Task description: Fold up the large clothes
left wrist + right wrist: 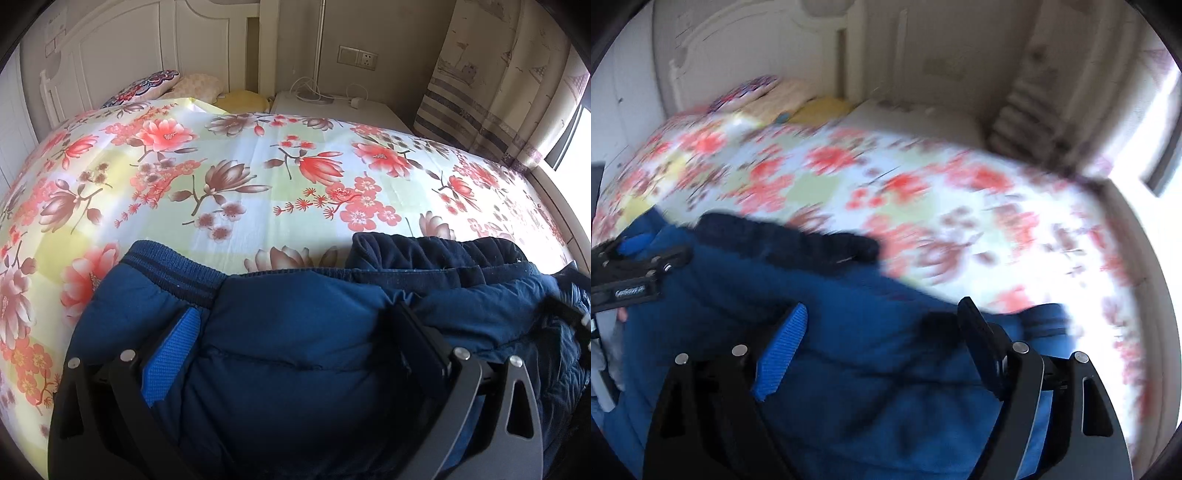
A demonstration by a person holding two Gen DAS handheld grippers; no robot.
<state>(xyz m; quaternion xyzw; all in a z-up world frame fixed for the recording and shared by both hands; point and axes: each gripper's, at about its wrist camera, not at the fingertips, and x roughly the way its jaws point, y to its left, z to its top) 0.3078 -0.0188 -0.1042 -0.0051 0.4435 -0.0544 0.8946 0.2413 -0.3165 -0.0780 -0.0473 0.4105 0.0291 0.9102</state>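
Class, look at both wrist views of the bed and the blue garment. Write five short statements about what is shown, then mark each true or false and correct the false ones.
1. The padded blue jacket lies on a floral bedsheet. True.
2. The bedsheet is plain grey. False: it shows red and brown flowers on pale yellow and white.
3. The left claw has jacket fabric between its fingers. True.
4. A wall socket is visible behind the bed in the left wrist view. True.
5. The right claw is over bare floor. False: it is over the blue jacket on the bed.
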